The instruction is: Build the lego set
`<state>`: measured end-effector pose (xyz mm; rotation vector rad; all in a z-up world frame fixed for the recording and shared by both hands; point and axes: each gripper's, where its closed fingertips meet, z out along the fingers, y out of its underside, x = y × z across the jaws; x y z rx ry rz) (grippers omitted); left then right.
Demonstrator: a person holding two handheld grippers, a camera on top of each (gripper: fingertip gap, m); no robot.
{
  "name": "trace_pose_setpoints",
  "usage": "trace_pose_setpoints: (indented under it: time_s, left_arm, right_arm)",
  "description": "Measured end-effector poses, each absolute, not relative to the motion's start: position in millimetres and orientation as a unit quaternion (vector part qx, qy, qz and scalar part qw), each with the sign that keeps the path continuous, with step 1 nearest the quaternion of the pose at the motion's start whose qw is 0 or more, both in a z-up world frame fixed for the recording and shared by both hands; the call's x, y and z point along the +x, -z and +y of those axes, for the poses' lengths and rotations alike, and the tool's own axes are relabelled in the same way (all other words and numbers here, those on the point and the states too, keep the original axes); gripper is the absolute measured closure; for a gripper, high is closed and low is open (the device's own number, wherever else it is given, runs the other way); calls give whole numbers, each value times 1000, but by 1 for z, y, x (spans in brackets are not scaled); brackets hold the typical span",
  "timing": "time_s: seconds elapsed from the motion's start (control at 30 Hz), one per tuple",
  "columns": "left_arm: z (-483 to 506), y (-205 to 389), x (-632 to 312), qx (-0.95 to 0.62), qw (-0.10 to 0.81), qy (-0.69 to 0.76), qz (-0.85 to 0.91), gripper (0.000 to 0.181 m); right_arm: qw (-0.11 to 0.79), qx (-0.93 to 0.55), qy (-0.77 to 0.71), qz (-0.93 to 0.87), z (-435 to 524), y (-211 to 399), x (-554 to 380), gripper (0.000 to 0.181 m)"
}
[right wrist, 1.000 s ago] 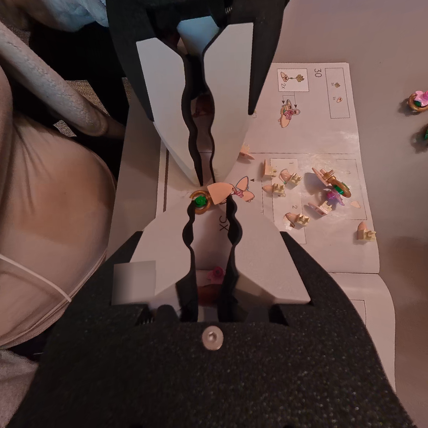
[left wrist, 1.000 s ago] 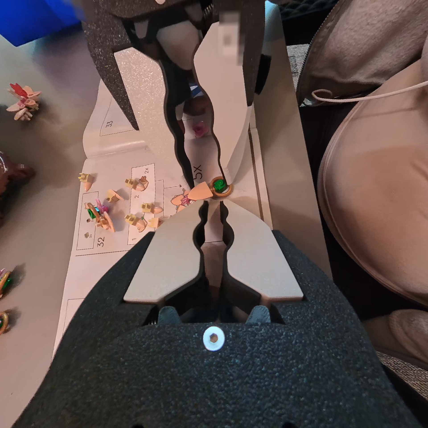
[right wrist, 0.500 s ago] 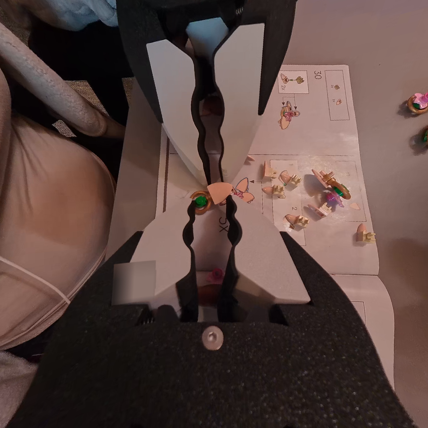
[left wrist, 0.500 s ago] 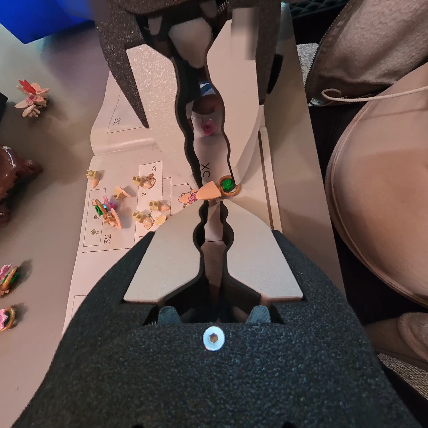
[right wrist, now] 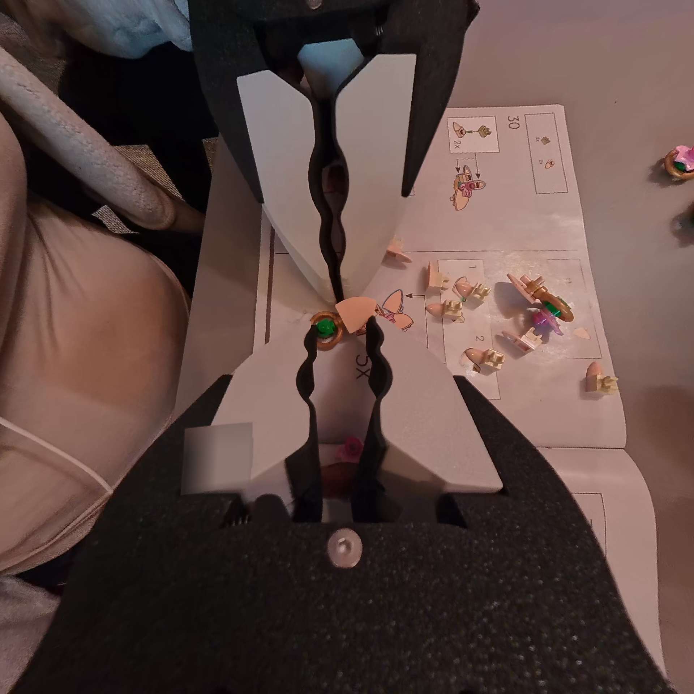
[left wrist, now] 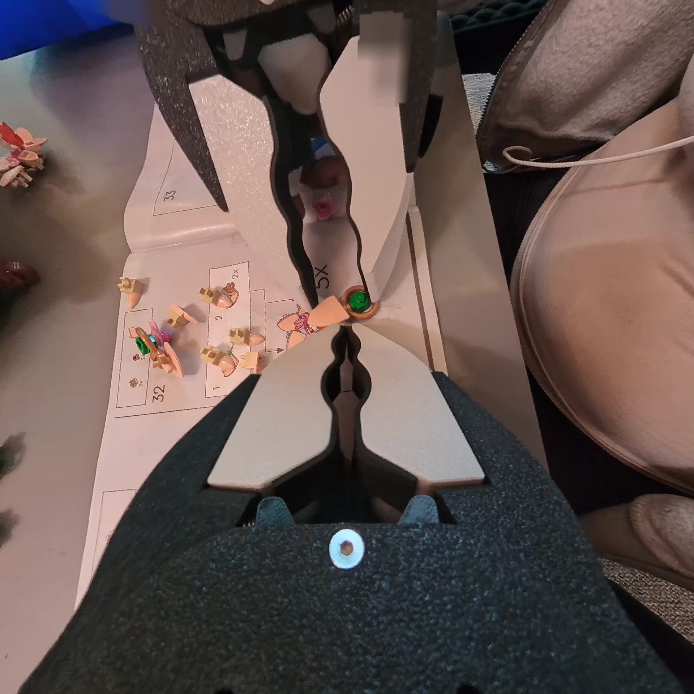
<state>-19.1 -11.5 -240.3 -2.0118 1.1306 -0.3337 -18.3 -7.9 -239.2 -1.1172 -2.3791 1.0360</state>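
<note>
A small Lego assembly, a gold ring with a green stud [right wrist: 326, 330] joined to a peach petal [right wrist: 355, 313], hangs above the open instruction booklet [right wrist: 525, 405]. My right gripper [right wrist: 340, 326] is shut on it, one fingertip at the ring and the other at the petal. My left gripper [left wrist: 344, 327] is shut, and its tips touch the petal [left wrist: 328, 313] beside the ring [left wrist: 358, 302]. I cannot tell whether it pinches anything. Each gripper faces the other: the left [right wrist: 338, 294] shows in the right wrist view and the right [left wrist: 341, 298] in the left wrist view.
Several loose peach petals with tan clips [left wrist: 240, 336] and a part-built flower [left wrist: 157, 345] lie on the booklet. A pink flower piece [left wrist: 325, 208] lies under the right gripper. Finished flowers [left wrist: 18, 157] and ring pieces [right wrist: 681, 163] lie on the table. A person's clothing [left wrist: 601, 338] is close by. Both grippers' tips are close together, under 4 cm apart. It is some 6 cm from my right tips to the pink flower piece [left wrist: 325, 208]. It is also in sight in the right wrist view [right wrist: 353, 450].
The left gripper's jaws have closed from a narrow gap to fully shut at the petal. The right gripper still holds the ring and petal in the same place.
</note>
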Motion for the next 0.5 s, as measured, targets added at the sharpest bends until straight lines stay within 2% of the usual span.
trace_pose_setpoints:
  time_s: [0.5]
  left_arm:
    - [-12,241,-19,-798,386,146,440,181]
  right_arm:
    - [146,-380,-364,-838,-7,239,-18,158]
